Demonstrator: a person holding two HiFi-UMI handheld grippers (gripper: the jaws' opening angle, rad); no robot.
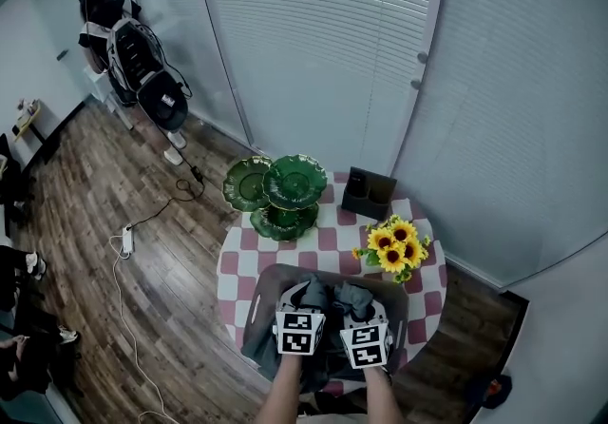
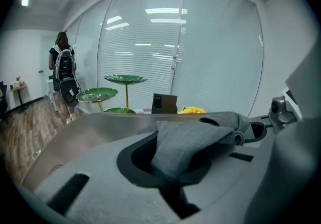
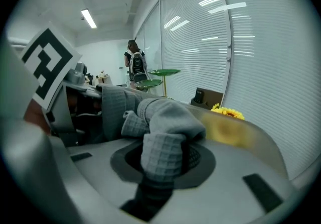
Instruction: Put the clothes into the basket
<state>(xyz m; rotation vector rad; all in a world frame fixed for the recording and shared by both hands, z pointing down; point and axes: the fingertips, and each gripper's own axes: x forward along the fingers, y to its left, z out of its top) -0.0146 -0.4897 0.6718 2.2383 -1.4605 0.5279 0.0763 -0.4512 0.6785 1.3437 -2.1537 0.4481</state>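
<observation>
A grey waffle-weave cloth [image 1: 329, 298] hangs bunched over the brown-grey basket [image 1: 270, 276] at the front of the round checkered table [image 1: 233, 265]. My left gripper [image 1: 306, 303] is shut on one part of the cloth [image 2: 195, 140], which is pinched between its jaws above the basket's wall [image 2: 100, 130]. Beside it, my right gripper [image 1: 355, 308] is shut on another fold of the cloth [image 3: 165, 142], which drapes toward the left gripper's marker cube [image 3: 47, 62]. The basket's rim [image 3: 241, 132] curves past on the right. What lies in the basket under the cloth is hidden.
A green tiered leaf-plate stand [image 1: 285, 189], a dark box [image 1: 369, 192] and a bunch of sunflowers [image 1: 394, 246] stand at the table's back. A glass wall with blinds runs behind. A person with a backpack [image 1: 142, 70] stands far left; a power strip [image 1: 126, 240] lies on the wooden floor.
</observation>
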